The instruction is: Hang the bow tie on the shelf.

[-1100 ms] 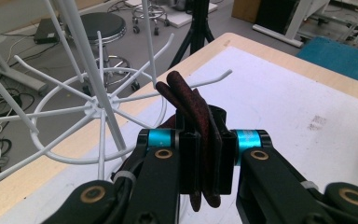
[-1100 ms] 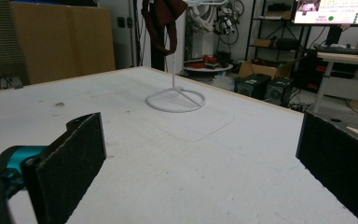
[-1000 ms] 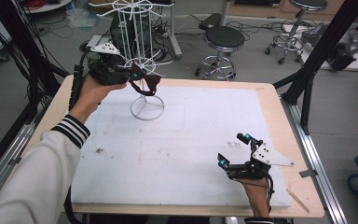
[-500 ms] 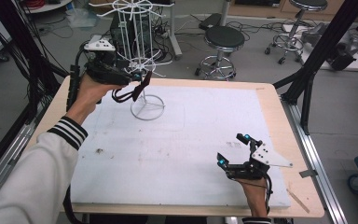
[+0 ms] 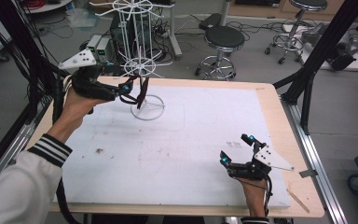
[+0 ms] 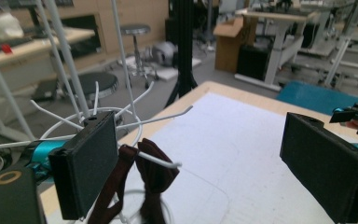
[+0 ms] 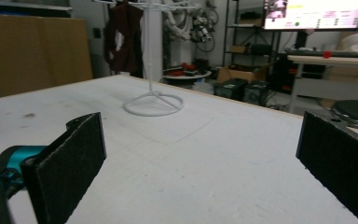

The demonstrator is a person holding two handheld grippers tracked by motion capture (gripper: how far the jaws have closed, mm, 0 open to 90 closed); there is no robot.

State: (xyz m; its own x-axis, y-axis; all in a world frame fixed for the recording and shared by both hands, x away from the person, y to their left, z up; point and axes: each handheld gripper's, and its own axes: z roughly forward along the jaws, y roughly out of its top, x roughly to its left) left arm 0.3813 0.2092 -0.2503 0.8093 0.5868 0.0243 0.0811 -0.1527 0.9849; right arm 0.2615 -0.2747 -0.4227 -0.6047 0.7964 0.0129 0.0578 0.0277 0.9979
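Left gripper (image 5: 137, 93): it is at the far left of the table, beside the white wire rack (image 5: 142, 46). Its jaws have just been opening and now stand wide apart. Nothing is pressed between the pads.
Dark red band (image 5: 142, 91): it hangs from a low hook of the wire rack, just above the ring-shaped base of the rack. In the left gripper view the band (image 6: 151, 175) hangs on the white hook just beside the left pad; I cannot tell if the pad touches it.
Right gripper (image 5: 235, 151): it is near the right front corner, low over the white mat (image 5: 177, 149). Its jaws are wide apart, with only the mat seen between them, and they hold nothing.
Rack from the right gripper view: the wire rack (image 7: 153, 60) stands well apart, on the far side of the mat.
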